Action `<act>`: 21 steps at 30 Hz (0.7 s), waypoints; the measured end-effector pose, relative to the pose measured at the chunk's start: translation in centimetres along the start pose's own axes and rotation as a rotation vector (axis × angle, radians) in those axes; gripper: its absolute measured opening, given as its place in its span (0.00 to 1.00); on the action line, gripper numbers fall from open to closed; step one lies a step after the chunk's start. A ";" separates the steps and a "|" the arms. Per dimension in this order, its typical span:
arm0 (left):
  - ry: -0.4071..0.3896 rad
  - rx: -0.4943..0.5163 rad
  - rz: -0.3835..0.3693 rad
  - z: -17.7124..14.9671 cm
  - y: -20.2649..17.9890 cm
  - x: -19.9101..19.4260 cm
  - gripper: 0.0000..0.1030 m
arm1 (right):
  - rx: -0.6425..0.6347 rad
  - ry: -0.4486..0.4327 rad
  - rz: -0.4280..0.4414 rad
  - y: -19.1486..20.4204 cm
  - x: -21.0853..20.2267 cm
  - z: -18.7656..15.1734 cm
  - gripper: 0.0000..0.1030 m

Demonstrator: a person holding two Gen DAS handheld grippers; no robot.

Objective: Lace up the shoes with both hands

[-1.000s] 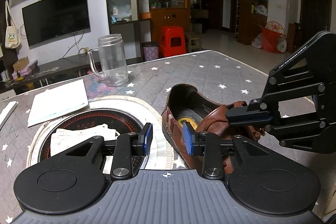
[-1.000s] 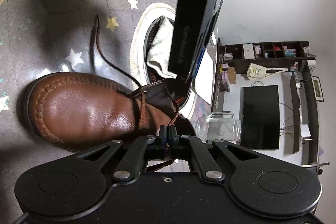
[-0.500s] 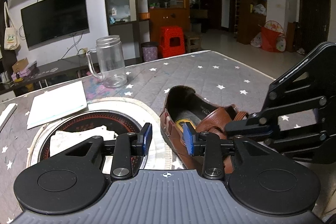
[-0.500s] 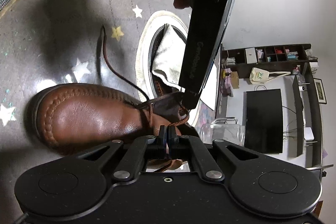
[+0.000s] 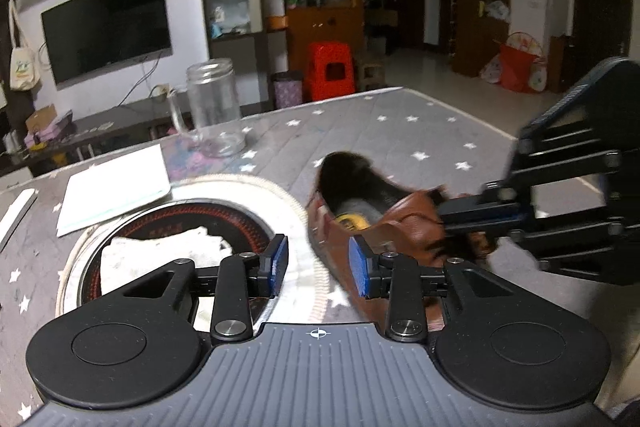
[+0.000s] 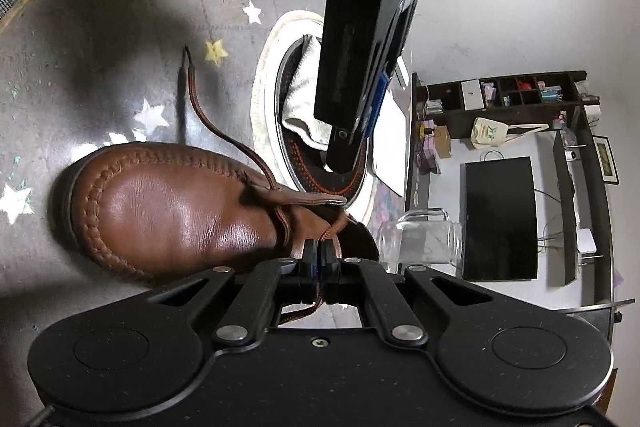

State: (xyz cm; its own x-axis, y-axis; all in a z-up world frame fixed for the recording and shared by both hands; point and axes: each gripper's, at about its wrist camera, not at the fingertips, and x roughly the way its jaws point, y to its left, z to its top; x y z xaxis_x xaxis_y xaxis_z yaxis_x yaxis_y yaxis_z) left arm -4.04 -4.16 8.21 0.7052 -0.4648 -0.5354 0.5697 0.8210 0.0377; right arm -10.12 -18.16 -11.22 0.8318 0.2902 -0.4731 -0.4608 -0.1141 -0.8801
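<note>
Shoe [image 6: 172, 207] lies on the starred worktop [image 6: 80, 39], its loose lace end [image 6: 196, 99] trailing past the toe. Left claw [image 5: 318, 265] hangs apart just left of the shoe. Right claw [image 6: 319, 259] is clamped on the lace, seemingly drawing it through an eyelet; next, the left should take the loose end.

the left wrist view looks level across the table [image 5: 400, 131] toward the room, close behind the shoe [image 5: 384, 211] heel. the right wrist view looks steeply down at the shoe's toe, rolled sideways. both share shoe, jar [image 5: 214, 107] and television [image 6: 500, 219].
</note>
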 end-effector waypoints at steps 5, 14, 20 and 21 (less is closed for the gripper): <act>-0.010 -0.022 -0.037 0.5 -1.1 0.2 0.39 | 0.016 -0.001 -0.008 0.0 -0.1 -0.1 0.02; 0.005 -0.051 -0.019 0.2 -0.7 1.0 0.39 | 0.030 -0.006 -0.022 -0.1 0.4 -0.1 0.02; -0.015 -0.086 -0.019 -0.7 0.5 0.3 0.39 | 0.044 -0.024 -0.034 -0.1 0.2 -0.3 0.02; -0.019 -0.100 -0.023 -0.9 0.7 0.2 0.39 | 0.056 -0.024 -0.035 -0.2 0.1 -0.4 0.02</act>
State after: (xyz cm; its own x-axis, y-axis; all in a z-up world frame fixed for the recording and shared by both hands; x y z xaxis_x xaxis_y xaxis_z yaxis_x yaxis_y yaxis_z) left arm -3.87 -3.41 7.38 0.7011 -0.4891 -0.5189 0.5413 0.8387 -0.0593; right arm -9.83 -18.45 -11.05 0.8403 0.3162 -0.4403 -0.4486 -0.0502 -0.8923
